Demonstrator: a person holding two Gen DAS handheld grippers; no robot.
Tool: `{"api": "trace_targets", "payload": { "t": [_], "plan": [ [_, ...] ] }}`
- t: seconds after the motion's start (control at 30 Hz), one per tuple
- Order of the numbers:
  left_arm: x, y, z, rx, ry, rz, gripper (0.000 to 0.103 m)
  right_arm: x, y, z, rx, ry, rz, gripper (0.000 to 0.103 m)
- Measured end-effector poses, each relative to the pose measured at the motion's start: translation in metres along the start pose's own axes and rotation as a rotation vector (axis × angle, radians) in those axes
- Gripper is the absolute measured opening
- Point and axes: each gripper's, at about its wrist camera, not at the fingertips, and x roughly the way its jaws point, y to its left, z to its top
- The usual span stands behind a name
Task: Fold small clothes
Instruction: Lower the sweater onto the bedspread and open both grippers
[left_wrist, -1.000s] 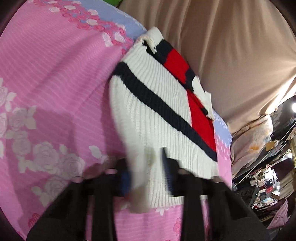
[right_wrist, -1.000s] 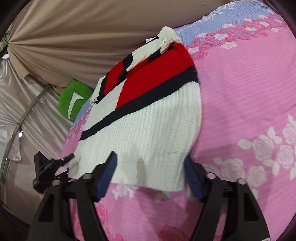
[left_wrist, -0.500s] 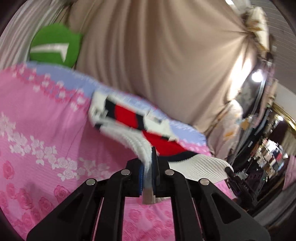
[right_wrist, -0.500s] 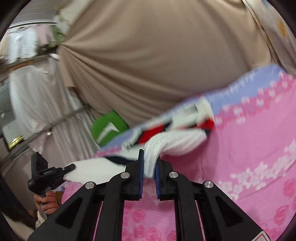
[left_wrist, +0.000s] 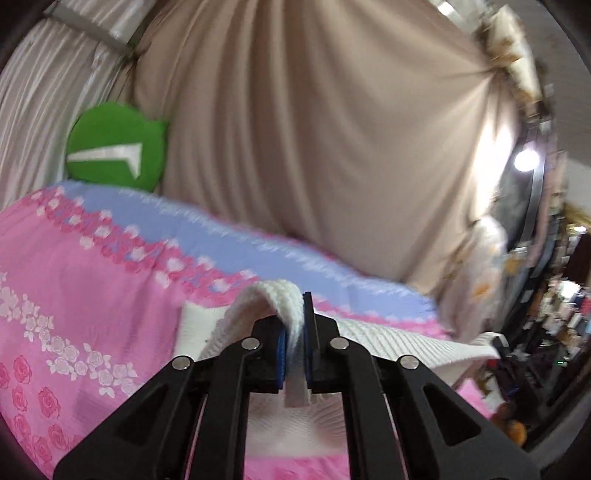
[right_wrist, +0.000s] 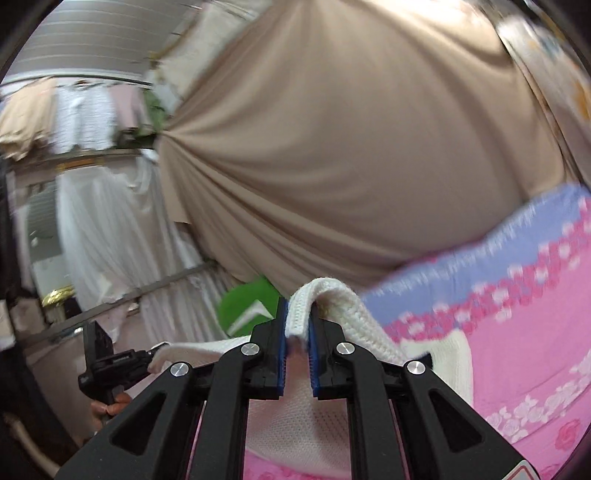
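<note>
A second before, my fingers had stood wide apart at the near hem of the sweater, which lay flat on the bed with its red and navy bands showing. By this moment both pairs had pinched shut on that hem and carried it up and forward. My left gripper (left_wrist: 294, 354) held a doubled fold of the white knit sweater (left_wrist: 388, 341) tight between its blue pads, and my right gripper (right_wrist: 297, 354) clamped another bunch of the same hem. The coloured bands no longer showed; only white ribbed knit draped from each grip down onto the pink floral bedsheet (left_wrist: 74, 295). I judged this to be the lengthwise fold in progress, with the bottom half being brought over the top half and not yet laid down.

From the left view the hem stretched off to the right toward my other gripper, fairly taut between the two. The bed's far edge, where the lilac border met the beige curtain (left_wrist: 314, 147), lay ahead with open sheet before it, so I had room to travel forward. A green cushion (left_wrist: 114, 146) sat at the far left corner, well apart from the sweater. Where the collar lay under the raised fold, I could not tell.
</note>
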Motion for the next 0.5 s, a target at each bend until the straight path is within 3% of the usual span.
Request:
{"api": "trace_targets", "payload": {
  "t": [0.17,0.27,0.4,0.5],
  "plan": [
    [0.133,0.028,-0.007,-0.012,0.198,0.177,0.006,0.104,-0.067,-0.003,0.108,0.178,-0.172,0.009],
    [0.196,0.044,-0.018,-0.020,0.296,0.246,0.007,0.160,-0.108,-0.016,0.150,0.284,-0.273,0.009],
    [0.231,0.070,-0.042,-0.043,0.353,0.250,0.013,0.199,-0.141,-0.040,0.173,0.393,-0.350,0.011],
    [0.226,0.070,-0.049,-0.016,0.305,0.225,0.018,0.189,-0.134,-0.037,0.137,0.320,-0.342,0.020]
  ]
}}
